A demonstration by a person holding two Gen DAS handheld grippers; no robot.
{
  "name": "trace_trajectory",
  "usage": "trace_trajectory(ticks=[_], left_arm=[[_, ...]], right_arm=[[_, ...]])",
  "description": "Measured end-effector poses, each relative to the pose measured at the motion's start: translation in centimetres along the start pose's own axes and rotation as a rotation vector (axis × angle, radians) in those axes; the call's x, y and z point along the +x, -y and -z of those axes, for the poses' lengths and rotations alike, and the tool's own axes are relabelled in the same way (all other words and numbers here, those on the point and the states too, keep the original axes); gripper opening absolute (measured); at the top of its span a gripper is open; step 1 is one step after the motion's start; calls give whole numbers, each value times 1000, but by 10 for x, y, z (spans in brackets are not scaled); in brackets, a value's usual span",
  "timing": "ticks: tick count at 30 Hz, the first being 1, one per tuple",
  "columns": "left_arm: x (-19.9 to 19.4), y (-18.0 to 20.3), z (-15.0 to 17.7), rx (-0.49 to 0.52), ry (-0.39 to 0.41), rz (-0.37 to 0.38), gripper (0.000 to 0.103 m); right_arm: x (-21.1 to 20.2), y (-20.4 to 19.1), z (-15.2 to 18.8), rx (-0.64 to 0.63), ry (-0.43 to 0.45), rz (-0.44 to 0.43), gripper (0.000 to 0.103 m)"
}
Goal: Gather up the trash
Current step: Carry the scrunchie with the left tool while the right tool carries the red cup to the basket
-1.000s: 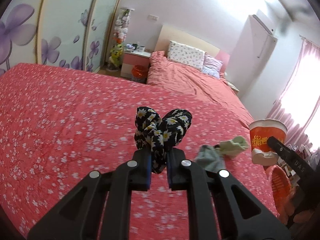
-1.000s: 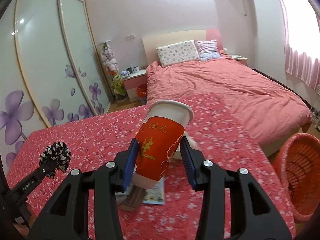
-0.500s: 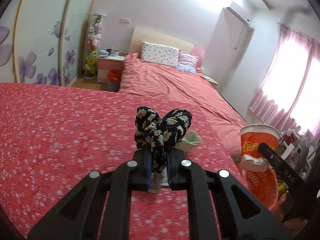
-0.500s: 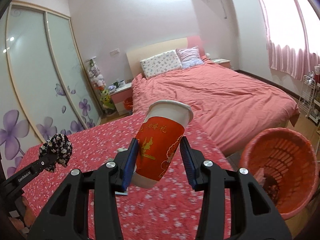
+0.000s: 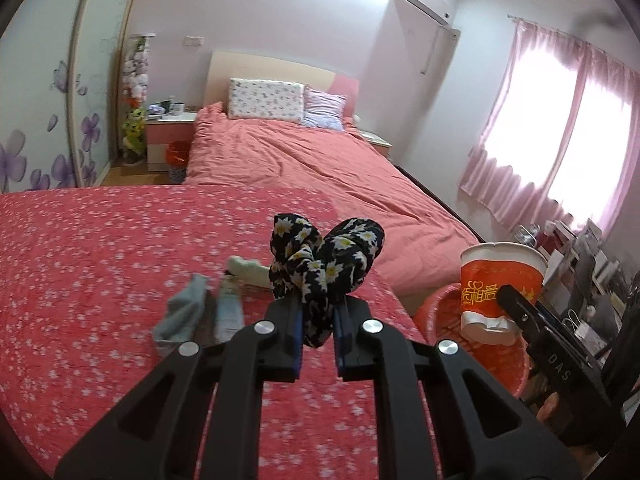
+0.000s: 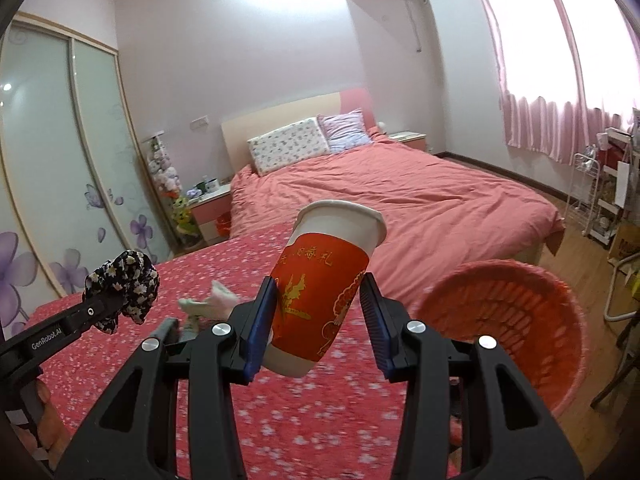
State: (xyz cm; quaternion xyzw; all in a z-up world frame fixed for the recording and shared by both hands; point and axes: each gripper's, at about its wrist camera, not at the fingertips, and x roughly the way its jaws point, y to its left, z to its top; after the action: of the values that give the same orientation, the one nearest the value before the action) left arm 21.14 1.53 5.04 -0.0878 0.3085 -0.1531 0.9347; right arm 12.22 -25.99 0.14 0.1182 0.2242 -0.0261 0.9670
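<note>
Right gripper (image 6: 318,322) grasps the paper cup (image 6: 322,288), tilted, beside the orange basket (image 6: 560,304) past the bed's right edge (not yet dropped). Left gripper (image 5: 316,334) clenches a floral scrunchie (image 5: 326,258); socks (image 5: 180,316) and a wrapper (image 5: 229,308) lie near the bed's right edge, uncollected.

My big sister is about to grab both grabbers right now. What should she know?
Left gripper: jaws shut on the black flowery cloth, held above the red bedspread.
Right gripper: paper cup sits tilted between the jaws; the left pad touches it, a gap shows at the right pad.
Orange basket stands on the floor beside the bed, to the right.
Done: cup and cloth lifted.
Left: drop both in the basket, then fetch the grey sock, pale green scrap and the wrapper on the bedspread.
</note>
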Motion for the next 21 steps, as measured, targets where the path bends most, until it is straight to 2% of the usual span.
trace_trajectory(ticks=[7,21], left_arm=[[20,32,6,30,-37,55,12],[72,127,34,101,-144,209,12]], right_arm=[[-5,38,3,19,11,75,44],[-9,107,8,49,7,235,44]])
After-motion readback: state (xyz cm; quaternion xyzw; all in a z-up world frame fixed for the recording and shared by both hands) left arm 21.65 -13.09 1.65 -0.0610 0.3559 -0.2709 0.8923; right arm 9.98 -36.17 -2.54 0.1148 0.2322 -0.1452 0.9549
